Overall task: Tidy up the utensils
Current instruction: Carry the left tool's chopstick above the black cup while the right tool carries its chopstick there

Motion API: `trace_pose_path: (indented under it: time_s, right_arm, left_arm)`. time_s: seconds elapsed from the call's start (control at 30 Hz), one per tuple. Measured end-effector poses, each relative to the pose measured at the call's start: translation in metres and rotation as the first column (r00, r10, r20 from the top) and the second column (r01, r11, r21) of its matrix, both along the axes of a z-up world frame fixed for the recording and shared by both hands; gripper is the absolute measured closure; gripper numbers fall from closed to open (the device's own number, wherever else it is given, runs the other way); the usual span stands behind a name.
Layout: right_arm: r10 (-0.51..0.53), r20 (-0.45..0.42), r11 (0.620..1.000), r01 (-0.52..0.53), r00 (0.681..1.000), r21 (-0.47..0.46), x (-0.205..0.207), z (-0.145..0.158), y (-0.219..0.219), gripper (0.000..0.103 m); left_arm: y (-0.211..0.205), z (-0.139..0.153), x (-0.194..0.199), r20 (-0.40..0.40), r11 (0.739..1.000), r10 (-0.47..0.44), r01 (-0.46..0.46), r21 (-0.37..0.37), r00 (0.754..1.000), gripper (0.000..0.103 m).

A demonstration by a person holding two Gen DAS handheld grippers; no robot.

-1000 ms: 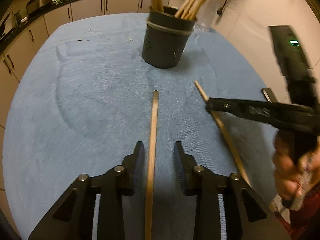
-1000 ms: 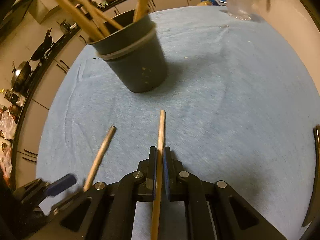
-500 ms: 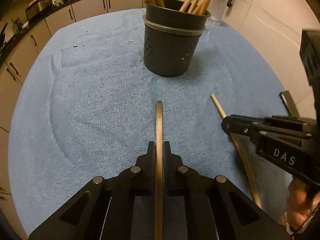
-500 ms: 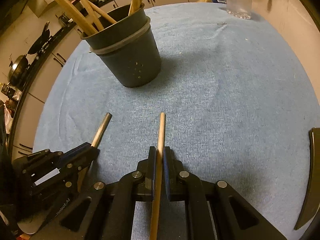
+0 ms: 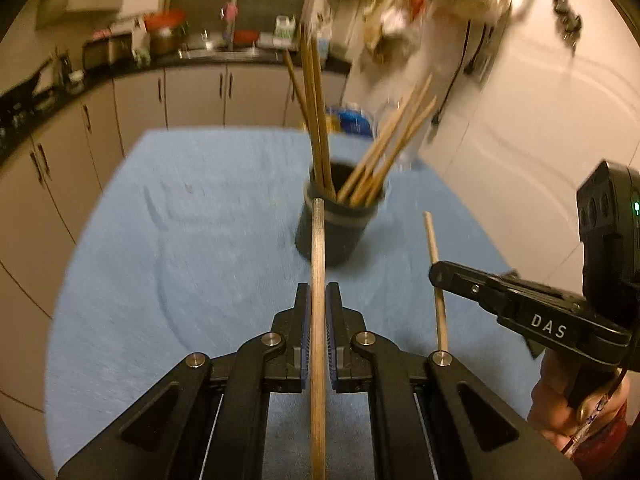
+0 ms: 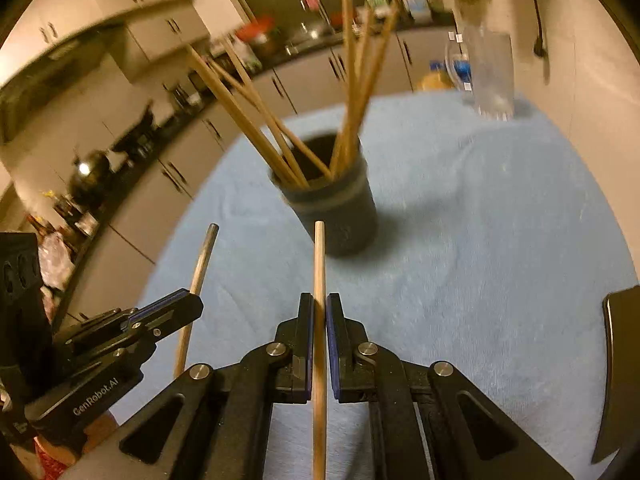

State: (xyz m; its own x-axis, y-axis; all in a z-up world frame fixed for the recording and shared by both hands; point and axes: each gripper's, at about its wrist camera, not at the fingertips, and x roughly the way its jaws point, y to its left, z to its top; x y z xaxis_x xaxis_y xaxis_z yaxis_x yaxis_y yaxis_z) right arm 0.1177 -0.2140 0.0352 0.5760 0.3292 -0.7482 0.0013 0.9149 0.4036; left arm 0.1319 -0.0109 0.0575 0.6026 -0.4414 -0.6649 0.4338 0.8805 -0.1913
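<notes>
A dark round holder (image 5: 338, 228) with several wooden chopsticks stands on the blue cloth (image 5: 180, 264); it also shows in the right wrist view (image 6: 340, 212). My left gripper (image 5: 317, 304) is shut on a metal-tipped chopstick (image 5: 318, 272), lifted above the cloth and pointing at the holder. My right gripper (image 6: 319, 312) is shut on a wooden chopstick (image 6: 319, 268), also lifted and pointing at the holder. In the left wrist view the right gripper (image 5: 444, 276) and its chopstick (image 5: 434, 256) are to the right. In the right wrist view the left gripper (image 6: 176, 308) and its chopstick (image 6: 202, 260) are to the left.
A clear glass jug (image 6: 486, 72) stands at the far edge of the cloth, behind the holder. Kitchen cabinets and a cluttered counter (image 5: 160, 64) run along the back and left. A white wall (image 5: 540, 120) is on the right.
Both grippers have risen off the cloth with their chopsticks and tilted up, so the room now shows. One second ago the left gripper was open around its chopstick; it then shut on it.
</notes>
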Motion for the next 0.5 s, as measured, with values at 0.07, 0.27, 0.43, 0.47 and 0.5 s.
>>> trace_pose_path:
  time_s: [0.07,0.27,0.43,0.47,0.5]
  right_arm:
    - [-0.009,0.073,1.000,0.008,0.997,0.015,-0.007,0.016,0.001,0.096]
    - [-0.034,0.225,0.999,0.035,0.974,-0.001,-0.026,0.049,0.008,0.096]
    - [-0.039,0.254,0.999,0.040,0.966,0.000,-0.030,0.055,0.006,0.096]
    - [-0.043,0.254,0.999,0.044,0.966,0.003,-0.031,0.055,0.005,0.096]
    - [-0.046,0.254,0.999,0.047,0.966,0.003,-0.031,0.055,0.004,0.096]
  left_arm:
    - [0.003,0.017,-0.005,0.056,1.000,0.016,-0.014,-0.023,0.998,0.096]
    - [0.011,0.038,-0.014,0.126,0.996,0.040,-0.030,-0.079,0.991,0.096]
    - [0.014,0.036,-0.012,0.123,0.997,0.052,-0.044,-0.069,0.991,0.096]
    - [0.013,0.036,-0.012,0.120,0.997,0.050,-0.041,-0.070,0.992,0.096]
    - [0.014,0.036,-0.011,0.118,0.997,0.047,-0.039,-0.072,0.992,0.096]
